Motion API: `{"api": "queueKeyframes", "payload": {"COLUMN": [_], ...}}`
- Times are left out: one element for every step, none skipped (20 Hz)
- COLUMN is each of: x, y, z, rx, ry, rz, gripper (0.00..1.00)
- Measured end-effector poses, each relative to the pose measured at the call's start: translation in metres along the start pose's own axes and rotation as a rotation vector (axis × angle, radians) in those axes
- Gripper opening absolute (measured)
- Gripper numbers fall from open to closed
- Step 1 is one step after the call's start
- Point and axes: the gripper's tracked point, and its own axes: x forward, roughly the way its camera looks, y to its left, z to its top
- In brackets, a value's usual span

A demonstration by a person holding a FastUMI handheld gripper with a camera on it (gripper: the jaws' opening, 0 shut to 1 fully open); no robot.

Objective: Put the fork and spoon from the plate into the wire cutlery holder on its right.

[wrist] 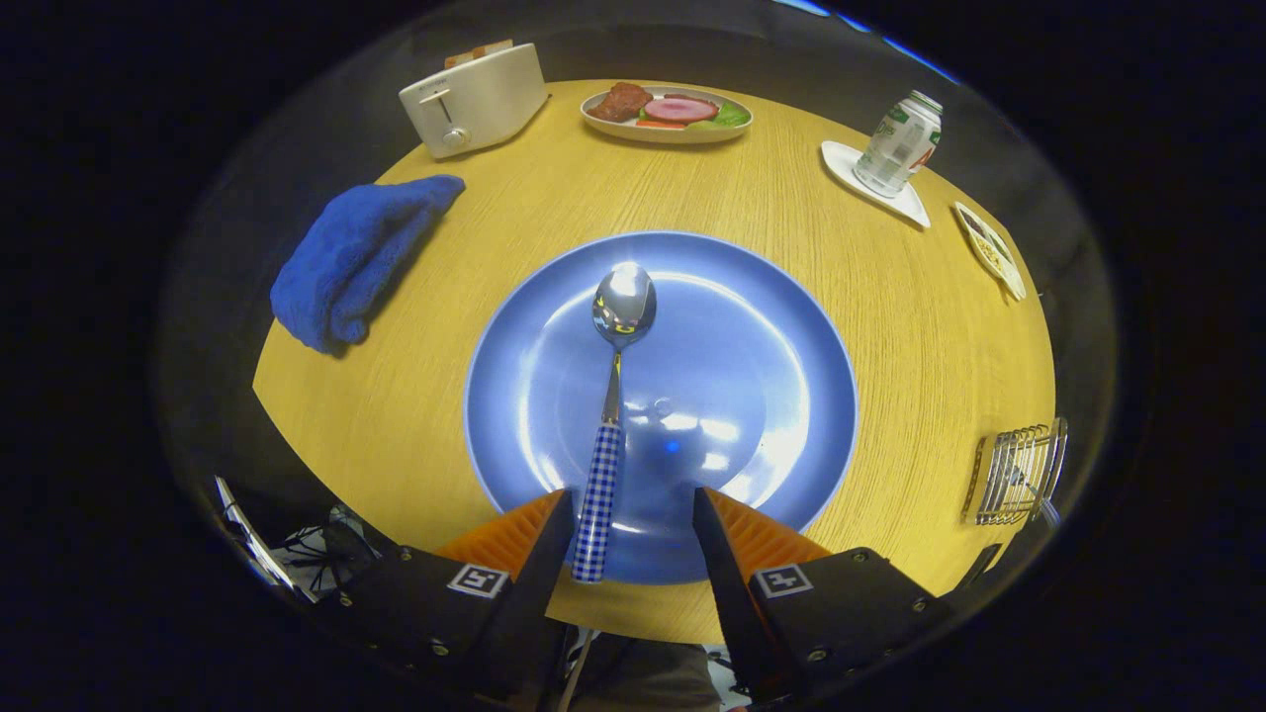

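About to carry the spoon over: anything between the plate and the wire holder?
Nothing visible: bare table lies between the plate and the wire holder. The spoon lies between the open gripper fingers.

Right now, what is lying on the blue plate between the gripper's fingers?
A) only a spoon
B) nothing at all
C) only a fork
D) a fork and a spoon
A: a single spoon with a checked handle lies on the plate, its handle end between the open fingers of the gripper, nearer one finger; no fork lies beside it.
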Motion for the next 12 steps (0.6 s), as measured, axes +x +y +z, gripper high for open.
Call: {"api": "queueKeyframes", "payload": {"x": [0.005,0.0,0.005,0.008,0.008,0.007,0.006,0.009,0.012,0.007,0.007,0.004], "y": [0.004,0.002,0.005,0.005,0.004,0.003,0.001,0.004,0.001,0.001,0.001,0.001], "z": [0.002,0.01,0.0,-0.005,-0.003,-0.003,-0.002,0.005,-0.001,0.002,0.0,-0.001], "rx": [-0.007,-0.024,-0.006,-0.02,-0.038,-0.054,-0.068,-0.065,-0.087,-0.09,-0.097,-0.102], "ry": [0.003,-0.001,0.007,0.04,0.047,0.067,0.08,0.07,0.088,0.083,0.087,0.088], "rz": [0.02,0.023,0.031,0.037,0.036,0.03,0.026,0.032,0.039,0.046,0.056,0.062], "gripper": [0.75,0.56,0.36,0.16,0.16,0.16,0.16,0.16,0.02,0.02,0.02,0.01]}}
